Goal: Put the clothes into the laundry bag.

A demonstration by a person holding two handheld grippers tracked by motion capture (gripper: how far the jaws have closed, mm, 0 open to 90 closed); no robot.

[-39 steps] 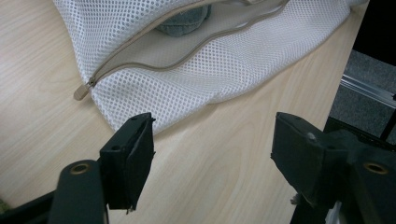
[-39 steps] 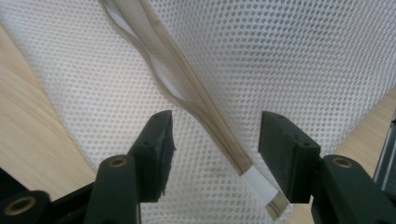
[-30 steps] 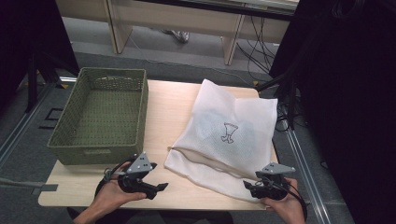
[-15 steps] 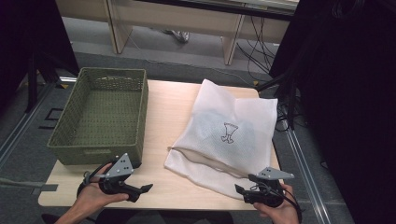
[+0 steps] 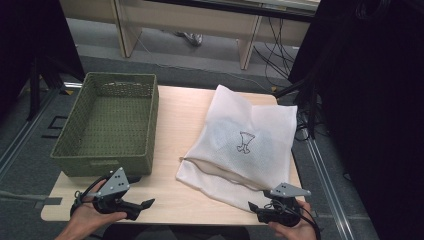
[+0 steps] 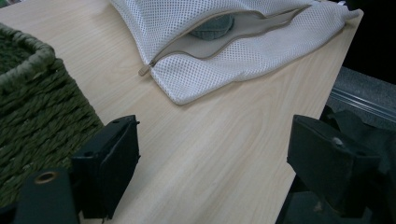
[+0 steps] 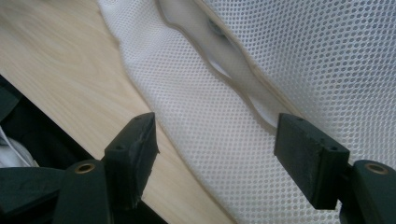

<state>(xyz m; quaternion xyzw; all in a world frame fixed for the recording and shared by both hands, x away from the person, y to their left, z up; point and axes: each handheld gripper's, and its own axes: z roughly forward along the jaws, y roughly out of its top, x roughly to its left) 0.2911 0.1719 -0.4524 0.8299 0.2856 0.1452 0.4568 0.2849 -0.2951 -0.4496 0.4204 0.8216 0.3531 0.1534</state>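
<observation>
A white mesh laundry bag (image 5: 240,145) lies on the right half of the wooden table (image 5: 175,120), its zip open along the near side. The left gripper view looks into the opening at a dark teal item (image 6: 212,28) inside the bag (image 6: 243,56), and the zip pull (image 6: 144,71) lies on the wood. My left gripper (image 5: 142,209) is open at the table's front edge, beside the basket's near corner. My right gripper (image 5: 257,210) is open at the bag's near right corner, its jaws standing either side of the mesh (image 7: 303,56), low over it.
A green woven basket (image 5: 107,125) fills the table's left side, and its wall (image 6: 32,107) is close to my left jaw. Bare wood (image 5: 170,200) runs between the two grippers. Cables and dark equipment stand off the right edge.
Both grippers have drawn back toward the front edge. The left one has also drifted left, toward the basket's corner. The bag and basket have not moved.
</observation>
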